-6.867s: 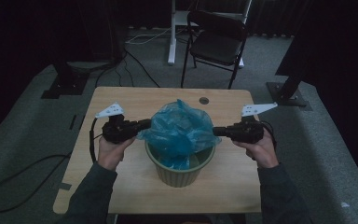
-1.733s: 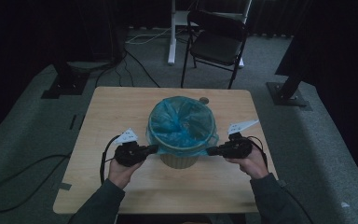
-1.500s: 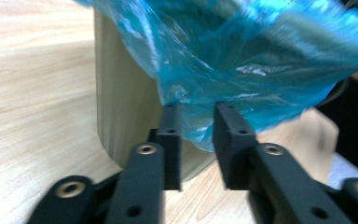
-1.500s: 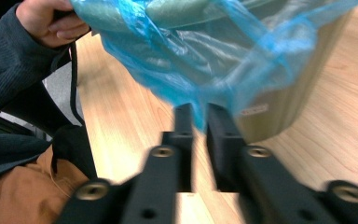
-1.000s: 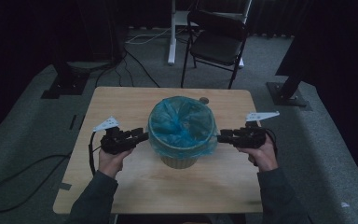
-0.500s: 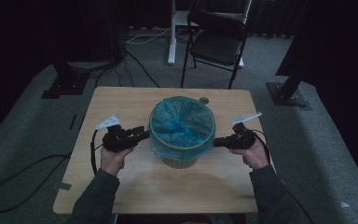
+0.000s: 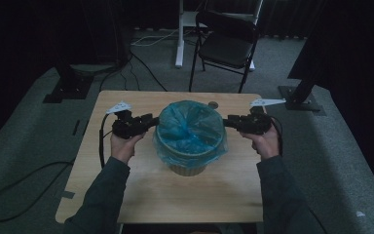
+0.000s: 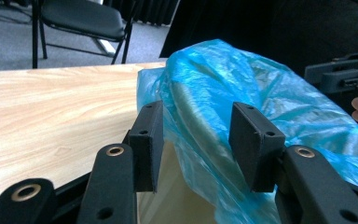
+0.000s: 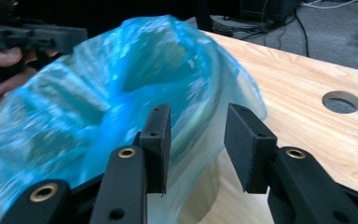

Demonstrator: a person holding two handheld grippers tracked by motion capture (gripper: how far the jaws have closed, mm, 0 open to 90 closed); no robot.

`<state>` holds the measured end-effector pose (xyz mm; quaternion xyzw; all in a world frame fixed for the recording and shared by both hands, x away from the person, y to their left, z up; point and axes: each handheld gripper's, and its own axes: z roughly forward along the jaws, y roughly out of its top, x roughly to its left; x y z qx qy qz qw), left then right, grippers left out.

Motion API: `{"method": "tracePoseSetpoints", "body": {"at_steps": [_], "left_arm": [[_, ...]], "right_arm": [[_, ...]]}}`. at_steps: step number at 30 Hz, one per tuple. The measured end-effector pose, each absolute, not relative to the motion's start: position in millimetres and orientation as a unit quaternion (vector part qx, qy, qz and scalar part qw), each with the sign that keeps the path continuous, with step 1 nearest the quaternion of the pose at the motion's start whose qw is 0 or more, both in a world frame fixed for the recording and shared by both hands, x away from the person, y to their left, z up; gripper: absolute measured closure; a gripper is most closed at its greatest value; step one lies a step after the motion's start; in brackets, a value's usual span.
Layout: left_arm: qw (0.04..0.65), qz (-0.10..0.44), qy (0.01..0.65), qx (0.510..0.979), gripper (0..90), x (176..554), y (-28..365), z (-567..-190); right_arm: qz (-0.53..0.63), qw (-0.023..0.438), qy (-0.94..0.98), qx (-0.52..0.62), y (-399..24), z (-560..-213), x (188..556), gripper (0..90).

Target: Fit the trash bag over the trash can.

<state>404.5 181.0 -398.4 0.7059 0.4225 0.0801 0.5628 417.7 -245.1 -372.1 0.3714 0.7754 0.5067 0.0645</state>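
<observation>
A wooden table (image 7: 126, 195) is seen from above, standing on grey carpet (image 7: 24, 161), with a black folding chair (image 7: 226, 46) behind its far edge. A round hole (image 9: 341, 101) is cut in the tabletop near that far edge.

At the middle of the table a pale bin (image 7: 189, 163) is placed upright, and a blue bag (image 7: 190, 129) is fitted inside it, its edge folded out over the rim and hanging down the upper part of the wall.

The bin is flanked by two forearms in dark sleeves. The left gripper (image 7: 152, 120) is held level at the bin's left side, its tips at the bag's edge; in the left gripper view (image 8: 198, 135) the jaws are spread apart, with the bagged rim lying between them and a gap left at each pad, so nothing is grasped.

The right gripper (image 7: 226, 120) is held level at the bin's right side, likewise at the bag's edge. Its jaws have just been opening; in the right gripper view (image 9: 198, 140) they are parted, the bagged rim is seen between them, and no pad is pressed on it.
</observation>
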Motion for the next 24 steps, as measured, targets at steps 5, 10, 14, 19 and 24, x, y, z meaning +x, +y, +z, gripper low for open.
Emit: {"method": "tracePoseSetpoints", "body": {"at_steps": [5, 10, 14, 19, 24], "left_arm": [[0.569, 0.065, 0.422, 0.703, 59.1, 408, 178, -401], [0.572, 0.057, 0.414, 0.706, 68.0, 406, 177, -400], [0.572, 0.055, 0.411, 0.708, 68.4, 405, 178, -400], [0.575, 0.054, 0.411, 0.706, 69.7, 406, 180, -400], [0.576, 0.055, 0.411, 0.704, 69.3, 406, 180, -400]], "right_arm": [[0.511, 0.041, 0.771, 0.377, -240, -378, 433, 66.5], [0.522, 0.022, 0.769, 0.369, -242, -380, 428, 76.3], [0.525, 0.011, 0.769, 0.364, -246, -377, 423, 81.6], [0.514, 0.030, 0.763, 0.391, -255, -378, 424, 89.0], [0.508, 0.036, 0.756, 0.411, -259, -381, 430, 84.9]]}}
